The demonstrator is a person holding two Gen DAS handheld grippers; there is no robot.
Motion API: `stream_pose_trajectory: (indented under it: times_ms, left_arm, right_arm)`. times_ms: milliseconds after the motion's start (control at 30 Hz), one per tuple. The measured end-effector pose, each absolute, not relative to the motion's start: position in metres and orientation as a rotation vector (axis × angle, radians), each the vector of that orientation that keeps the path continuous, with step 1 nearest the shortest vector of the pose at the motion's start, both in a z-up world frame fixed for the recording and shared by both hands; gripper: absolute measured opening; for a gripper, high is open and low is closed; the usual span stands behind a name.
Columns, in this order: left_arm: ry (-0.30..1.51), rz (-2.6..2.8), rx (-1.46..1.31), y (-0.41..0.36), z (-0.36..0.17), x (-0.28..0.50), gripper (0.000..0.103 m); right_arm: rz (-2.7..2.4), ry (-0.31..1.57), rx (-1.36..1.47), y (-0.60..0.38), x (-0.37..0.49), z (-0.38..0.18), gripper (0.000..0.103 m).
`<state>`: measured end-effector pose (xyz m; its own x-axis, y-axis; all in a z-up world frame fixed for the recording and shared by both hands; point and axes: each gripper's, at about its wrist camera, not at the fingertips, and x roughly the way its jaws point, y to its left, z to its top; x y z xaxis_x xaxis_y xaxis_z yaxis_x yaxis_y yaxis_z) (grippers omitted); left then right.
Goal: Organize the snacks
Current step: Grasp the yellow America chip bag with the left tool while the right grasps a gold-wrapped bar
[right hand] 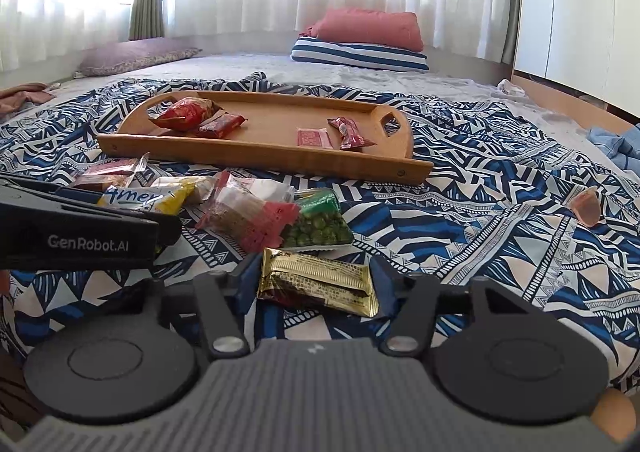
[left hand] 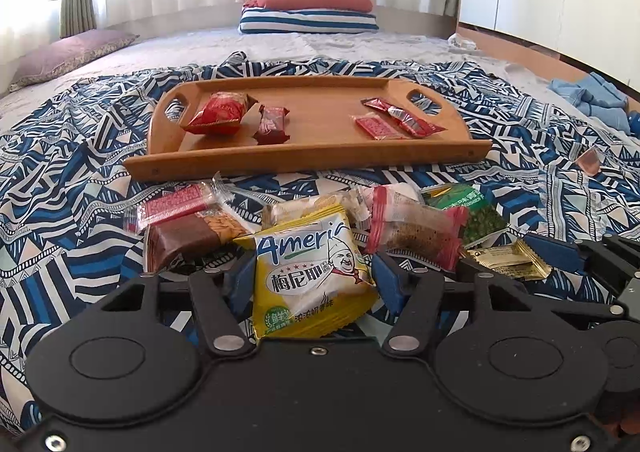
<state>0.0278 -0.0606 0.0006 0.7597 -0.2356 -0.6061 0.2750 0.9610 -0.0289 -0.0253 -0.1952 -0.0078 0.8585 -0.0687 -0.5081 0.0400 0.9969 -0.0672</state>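
Observation:
A wooden tray lies on the patterned blanket with several red snack packets in it. In front of it lies a pile of loose snacks. My left gripper has its blue pads on either side of a yellow-and-white "Ameri" packet, touching its edges. My right gripper has its pads around a gold packet lying on the blanket. A green pea packet and a red-edged clear packet lie just beyond it. The left gripper's body shows at the left of the right wrist view.
A brown-and-orange bar packet lies left of the pile. A small brownish cup-like item lies apart on the right. Pillows sit at the far end of the bed. Blue cloth lies near the right edge.

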Motion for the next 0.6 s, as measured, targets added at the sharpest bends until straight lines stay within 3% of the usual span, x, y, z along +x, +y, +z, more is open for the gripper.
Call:
stream_pose_trajectory:
  times_ms: [600]
  left_arm:
    - [0.63,-0.273,0.086,-0.059,0.009,0.019,0.056]
  right_arm:
    - [-0.06,0.507,-0.044,-0.192,-0.03,0.004,0.06]
